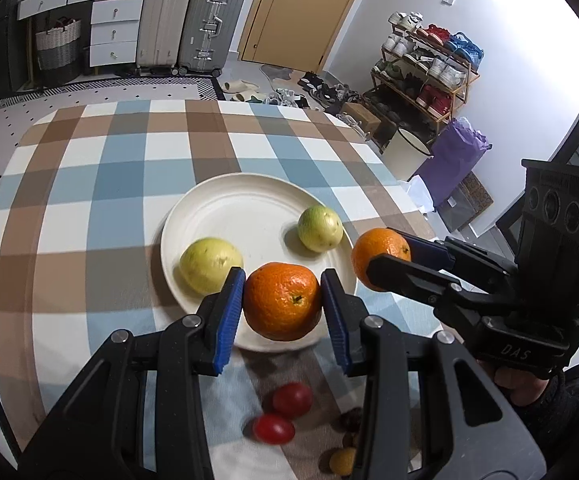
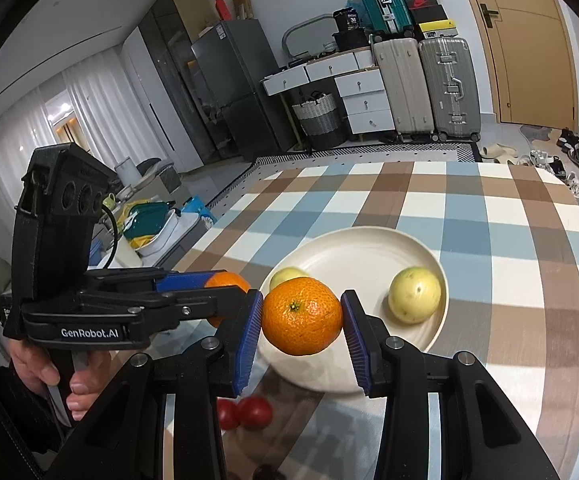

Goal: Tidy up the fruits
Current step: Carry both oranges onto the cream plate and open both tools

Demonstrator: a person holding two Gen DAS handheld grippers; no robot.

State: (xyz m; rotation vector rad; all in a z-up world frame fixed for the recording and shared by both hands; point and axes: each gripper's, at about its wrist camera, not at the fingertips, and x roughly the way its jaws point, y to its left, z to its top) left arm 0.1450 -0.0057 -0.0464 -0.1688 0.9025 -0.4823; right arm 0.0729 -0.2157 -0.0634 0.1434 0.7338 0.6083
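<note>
My left gripper (image 1: 282,300) is shut on an orange (image 1: 282,301) held above the near rim of a white plate (image 1: 229,216). My right gripper (image 2: 302,316) is shut on a second orange (image 2: 302,316) just above the plate's (image 2: 365,248) near rim; it also shows in the left wrist view (image 1: 377,250) at the plate's right edge. Two yellow-green guavas (image 1: 210,264) (image 1: 320,227) lie on the plate. The left gripper and its orange (image 2: 225,280) show at the left of the right wrist view.
Two red cherry tomatoes (image 1: 291,399) (image 1: 273,429) and some small dark and yellow fruits (image 1: 343,460) lie on the checked tablecloth (image 1: 89,184) below the grippers. A shoe rack (image 1: 429,68), suitcases (image 1: 209,24) and drawers stand beyond the table.
</note>
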